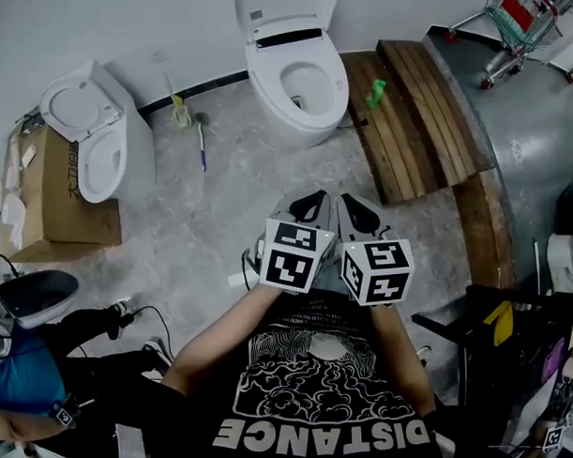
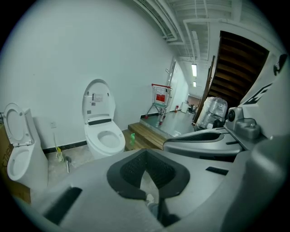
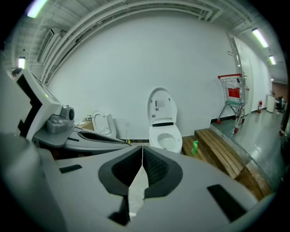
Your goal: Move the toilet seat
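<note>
The left tongs (image 1: 313, 204) and right tongs (image 1: 355, 206) are held just beside each other above the grey floor (image 1: 211, 217). Their marker cubes hide the hands behind them. In the left gripper view the left tongs (image 2: 146, 156) are pressed together with nothing between them. The right gripper view shows the right tongs (image 3: 142, 152) likewise closed and empty. Well ahead, against the white wall, stands the toilet (image 1: 298, 82). Its toilet seat (image 1: 285, 12) is tipped upright, and the top is cut off by the edge of the head view. Whether a ring also lies down on the bowl's rim is hard to tell. A green bottle (image 1: 376, 92) stands on the wooden platform (image 1: 424, 125) beside it. A second toilet (image 1: 96, 141) stands to the left, partly hiding a cardboard box (image 1: 51, 199). A shopping cart (image 1: 523, 16) is clipped at the top right corner, and a crouching person (image 1: 33, 373) is cut off at the lower left.
</note>
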